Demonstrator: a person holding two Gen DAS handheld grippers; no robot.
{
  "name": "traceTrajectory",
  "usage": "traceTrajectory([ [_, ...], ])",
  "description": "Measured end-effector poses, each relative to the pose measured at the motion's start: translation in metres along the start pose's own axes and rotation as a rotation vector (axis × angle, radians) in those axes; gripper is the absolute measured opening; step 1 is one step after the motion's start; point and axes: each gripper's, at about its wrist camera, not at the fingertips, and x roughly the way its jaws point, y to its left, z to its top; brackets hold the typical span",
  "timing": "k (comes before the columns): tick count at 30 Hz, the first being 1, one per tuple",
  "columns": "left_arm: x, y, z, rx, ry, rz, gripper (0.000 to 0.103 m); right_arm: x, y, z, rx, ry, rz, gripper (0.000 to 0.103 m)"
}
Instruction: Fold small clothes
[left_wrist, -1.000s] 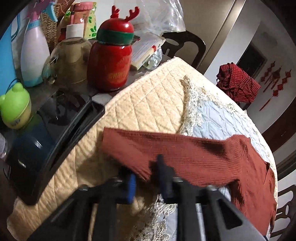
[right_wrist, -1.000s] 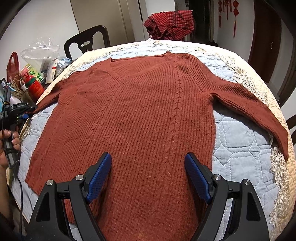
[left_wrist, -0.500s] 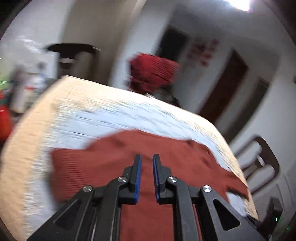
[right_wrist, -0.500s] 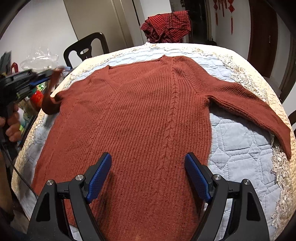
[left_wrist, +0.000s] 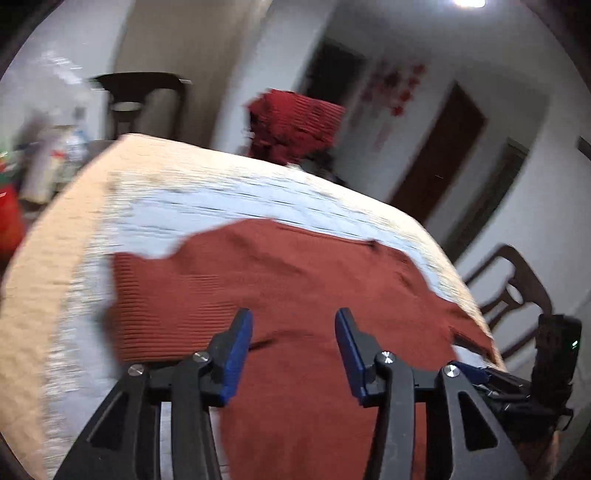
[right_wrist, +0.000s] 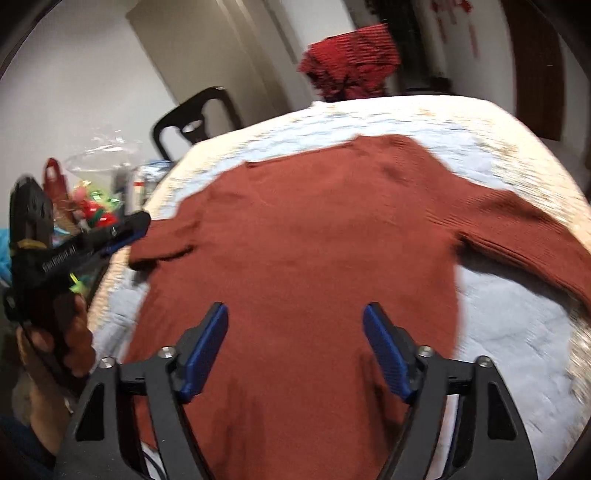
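1. Both claws hang above the rust-red sweater (right_wrist: 303, 236), which lies flat on the quilted cover (right_wrist: 517, 332) of the tabletop, neckline at the far end.
2. Nearest in the right wrist view, the right claw (right_wrist: 295, 350) has its blue pads wide apart and closing; only the lower body of the sweater shows in the gap beneath them, and the pads do not press on it.
3. At the left edge of that view, a hand (right_wrist: 55, 332) holds the left claw (right_wrist: 127, 230), its tip just beside the sweater's left sleeve (right_wrist: 166, 240), which is folded in over the body.
4. In the left wrist view, the left claw (left_wrist: 293, 350) has its pads apart and opening, with nothing clamped; the sweater (left_wrist: 295, 295) lies below them and the folded sleeve (left_wrist: 166, 306) sits just left of the pads.
5. On the right side, the other sleeve (right_wrist: 524, 229) stretches out over the pale blue quilt toward the tabletop's right edge.
6. Farther left, blurred clutter (right_wrist: 96, 192) crowds the tabletop's left side.
7. Past the far edge, a dark chair (right_wrist: 195, 114) stands at the left, and a red checked garment (right_wrist: 351, 66) is heaped just beyond the tabletop.
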Motion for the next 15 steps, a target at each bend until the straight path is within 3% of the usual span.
traceTrajectory([
  [3, -0.012, 0.025, -0.003, -0.038, -0.026, 0.064, 0.049, 0.026, 0.027, 0.018, -0.03, 0.028, 0.082, 0.053],
  [8, -0.019, 0.053, -0.016, -0.09, -0.039, 0.131, 0.059, 0.078, 0.064, 0.046, -0.035, 0.082, 0.176, 0.052],
  [15, -0.025, 0.077, -0.03, -0.139, -0.016, 0.148, 0.059, 0.14, 0.103, 0.069, -0.084, 0.153, 0.214, 0.052],
])
